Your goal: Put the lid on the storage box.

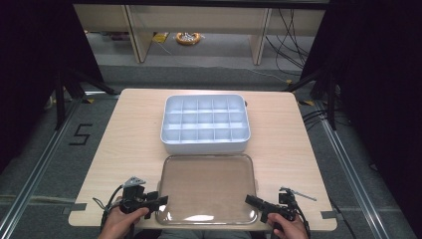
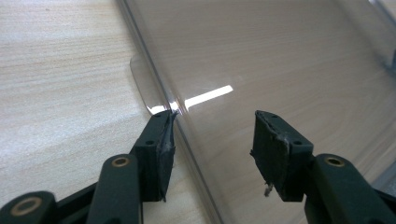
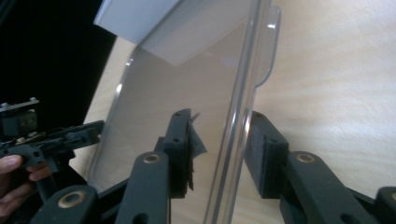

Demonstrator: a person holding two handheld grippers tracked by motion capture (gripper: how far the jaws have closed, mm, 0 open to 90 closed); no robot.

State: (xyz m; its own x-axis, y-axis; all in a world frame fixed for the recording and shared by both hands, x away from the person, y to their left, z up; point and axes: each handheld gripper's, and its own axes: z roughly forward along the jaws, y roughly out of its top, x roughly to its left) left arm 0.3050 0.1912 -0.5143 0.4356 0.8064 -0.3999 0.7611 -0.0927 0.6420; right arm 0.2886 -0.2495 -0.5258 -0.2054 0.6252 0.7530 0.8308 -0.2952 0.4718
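Note:
A clear plastic lid (image 1: 206, 186) lies flat on the wooden table, in front of a white compartment box (image 1: 205, 123). My left gripper (image 1: 161, 200) is at the lid's front left corner. In the left gripper view its jaws (image 2: 212, 140) stand open astride the lid's left rim (image 2: 159, 84), one jaw on the table side by a small tab (image 2: 142, 81), the other over the lid. My right gripper (image 1: 251, 200) is at the front right corner. Its open jaws (image 3: 222, 144) straddle the lid's right rim (image 3: 243, 93) with gaps on both sides.
The box holds several empty compartments and sits at the table's middle back. Bare wood (image 1: 129, 134) lies left and right of it. The table's front edge (image 1: 199, 229) runs just below both hands. The left gripper (image 3: 70, 135) appears far off in the right gripper view.

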